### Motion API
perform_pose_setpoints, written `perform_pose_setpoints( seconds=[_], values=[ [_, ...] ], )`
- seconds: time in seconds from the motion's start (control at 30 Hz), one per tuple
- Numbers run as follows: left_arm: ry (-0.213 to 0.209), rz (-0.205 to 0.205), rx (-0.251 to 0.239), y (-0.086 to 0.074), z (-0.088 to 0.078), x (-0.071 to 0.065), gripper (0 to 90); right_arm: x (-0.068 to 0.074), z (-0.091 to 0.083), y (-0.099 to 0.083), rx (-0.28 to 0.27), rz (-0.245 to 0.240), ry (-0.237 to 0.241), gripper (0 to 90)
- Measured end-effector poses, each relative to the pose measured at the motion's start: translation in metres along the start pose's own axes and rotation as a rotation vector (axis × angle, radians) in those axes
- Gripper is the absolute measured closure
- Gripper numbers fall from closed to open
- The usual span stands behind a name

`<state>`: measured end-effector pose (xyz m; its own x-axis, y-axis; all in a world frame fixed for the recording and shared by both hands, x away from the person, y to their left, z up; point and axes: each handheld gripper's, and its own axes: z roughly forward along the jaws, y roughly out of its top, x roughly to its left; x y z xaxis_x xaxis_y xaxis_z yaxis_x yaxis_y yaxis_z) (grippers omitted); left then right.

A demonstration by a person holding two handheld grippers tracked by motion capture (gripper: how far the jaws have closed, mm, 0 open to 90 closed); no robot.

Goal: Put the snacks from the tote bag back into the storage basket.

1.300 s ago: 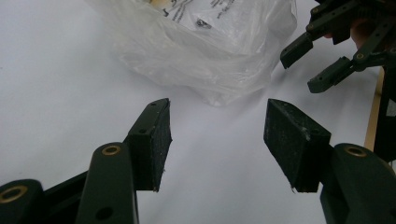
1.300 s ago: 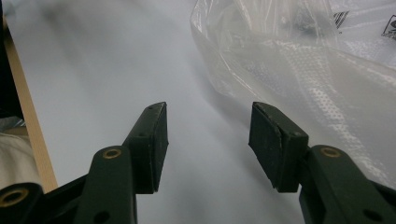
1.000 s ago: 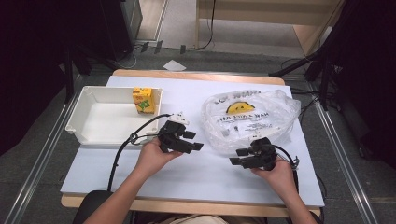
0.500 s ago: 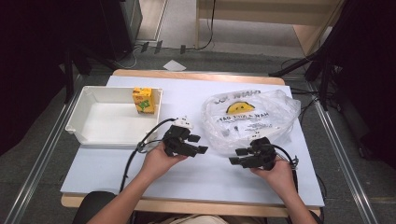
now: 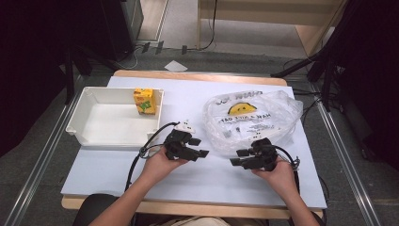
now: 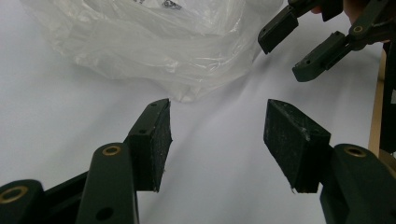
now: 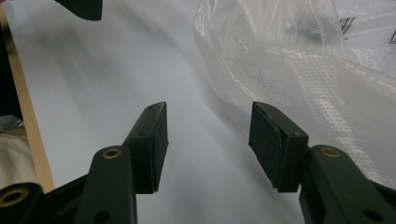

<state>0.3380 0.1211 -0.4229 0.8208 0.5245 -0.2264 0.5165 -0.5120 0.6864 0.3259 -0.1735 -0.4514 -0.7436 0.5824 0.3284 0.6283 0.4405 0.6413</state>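
I hold my left gripper [image 5: 201, 147] and my right gripper [image 5: 239, 158] low over the pale blue table top [image 5: 117, 169], tips turned toward each other. The jaws of both stand wide apart with nothing between them; in each gripper view I see only bare table between the black pads [image 6: 154, 142].

The crumpled clear plastic bag with a yellow smiling face and black print [image 5: 251, 115] lies just ahead of both tools, its near edge between my two tips and slightly beyond them. In the left gripper view the bag's nearest fold [image 6: 187, 91] sits just past my left-hand pad, apart from it. In the right gripper view the film [image 7: 299, 70] lies ahead and to the right-hand side of my jaws, close to that pad, though I cannot tell whether it touches.

Far off to my left gripper's outer side stands the white rectangular plastic bin [image 5: 80, 123], with a small yellow and green drink carton [image 5: 144, 101] upright in its far corner.

My judgement of the risks: the film is thin and slack, so a pinch taken too shallow may catch only one layer or slip free. Pads pressed flat on the table may push the bag away instead of biting it. With my tips so near one another, closing in on the same fold could knock the grippers together.
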Motion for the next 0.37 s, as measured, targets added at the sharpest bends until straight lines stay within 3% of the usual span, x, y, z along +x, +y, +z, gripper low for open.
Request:
perform_pose_setpoints(
  seconds=[0.37],
  values=[
    [0.001, -0.003, 0.017, -0.0065, 0.0047, 0.0050, 38.7, -0.0001, 0.0014, -0.0003, 0.007, -0.002, 0.002, 47.7]
  ],
)
